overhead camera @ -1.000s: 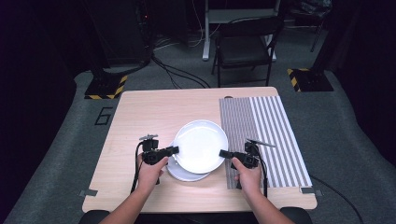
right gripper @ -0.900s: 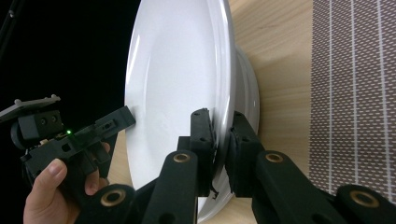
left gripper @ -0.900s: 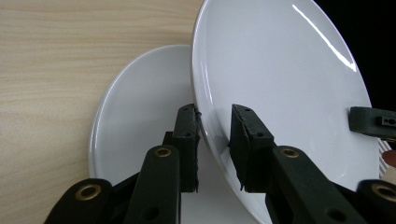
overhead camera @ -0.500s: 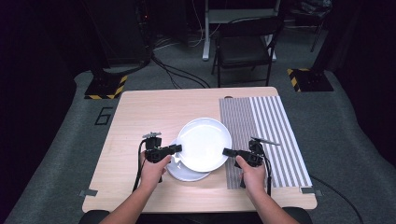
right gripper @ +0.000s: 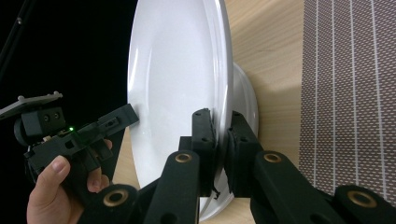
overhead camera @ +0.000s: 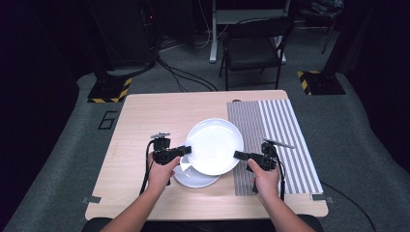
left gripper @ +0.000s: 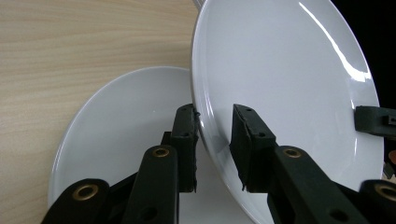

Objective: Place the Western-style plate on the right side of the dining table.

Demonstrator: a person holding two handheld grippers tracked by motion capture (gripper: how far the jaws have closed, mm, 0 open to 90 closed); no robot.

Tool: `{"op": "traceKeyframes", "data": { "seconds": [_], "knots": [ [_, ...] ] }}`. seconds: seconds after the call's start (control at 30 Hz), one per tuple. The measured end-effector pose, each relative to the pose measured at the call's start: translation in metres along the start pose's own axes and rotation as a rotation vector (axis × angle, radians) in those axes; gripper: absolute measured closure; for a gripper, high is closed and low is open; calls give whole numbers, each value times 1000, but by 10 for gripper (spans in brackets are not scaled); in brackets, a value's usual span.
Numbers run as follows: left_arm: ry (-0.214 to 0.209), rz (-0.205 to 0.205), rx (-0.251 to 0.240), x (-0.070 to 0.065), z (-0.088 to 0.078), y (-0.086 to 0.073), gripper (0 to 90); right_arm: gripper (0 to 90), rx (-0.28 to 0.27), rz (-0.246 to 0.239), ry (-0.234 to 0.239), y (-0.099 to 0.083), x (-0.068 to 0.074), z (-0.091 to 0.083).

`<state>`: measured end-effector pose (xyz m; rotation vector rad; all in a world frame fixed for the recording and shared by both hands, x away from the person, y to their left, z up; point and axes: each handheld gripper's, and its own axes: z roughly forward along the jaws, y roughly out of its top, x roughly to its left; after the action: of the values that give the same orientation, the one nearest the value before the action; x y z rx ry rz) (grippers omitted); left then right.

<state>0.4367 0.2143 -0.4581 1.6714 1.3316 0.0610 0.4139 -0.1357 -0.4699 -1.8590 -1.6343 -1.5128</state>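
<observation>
— Tools first: what have you got?

— Left tool [overhead camera: 186, 150] is clamped on the near-left rim of the top plate [overhead camera: 215, 146]; in the left gripper view its pads [left gripper: 187, 140] sit one either side of that rim [left gripper: 205, 116]. Right tool [overhead camera: 238, 154] is clenched on the opposite rim, and the right gripper view shows its pads [right gripper: 205, 135] tight against the edge [right gripper: 223, 93]. So I'm holding one plate between both hands.

— Where is that plate now?

— Lifted, near the middle of the worktop [overhead camera: 145, 116], partly over a second plate [overhead camera: 193, 178] that lies flat on the wood below. From the high view I can't tell whether the two touch at the near edge; the gripper views suggest the upper one is clear of it.

— Which step, then?

— I'd judge it as the carry: the top plate is off the stack and on its way somewhere, likely toward the striped mat [overhead camera: 280, 135] just to its right.

— And next?

— Both hands have to travel together, keeping the plate level and the same spacing between them, or the rim could slip out of a pinch. Then lower it flat before either tool lets go.
</observation>
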Motion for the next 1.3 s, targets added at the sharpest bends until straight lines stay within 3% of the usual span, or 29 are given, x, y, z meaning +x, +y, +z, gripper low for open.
{"op": "traceKeyframes", "data": {
  "seconds": [0.53,0.57,0.6,0.9,1.07,1.23,1.27,1.3],
  "knots": [
    [29,18,29,-14,9,13,724,843,-16,17,-6,6,0,-11],
    [28,19,28,-15,10,13,724,842,-8,38,-8,6,1,-12],
    [31,29,38,-15,10,13,724,843,-18,9,-9,6,-2,-12],
    [24,28,31,-19,17,13,725,842,-21,37,-15,6,-5,-17],
    [14,44,33,-21,16,15,726,840,-34,23,-13,6,-6,-20],
    [-3,35,32,-23,17,17,725,840,-39,25,-16,7,-5,-24],
    [-6,34,32,-23,18,17,725,839,-37,45,-17,7,-4,-25],
    [-11,26,31,-24,18,17,725,839,-46,22,-14,7,-6,-25]
  ]
}}
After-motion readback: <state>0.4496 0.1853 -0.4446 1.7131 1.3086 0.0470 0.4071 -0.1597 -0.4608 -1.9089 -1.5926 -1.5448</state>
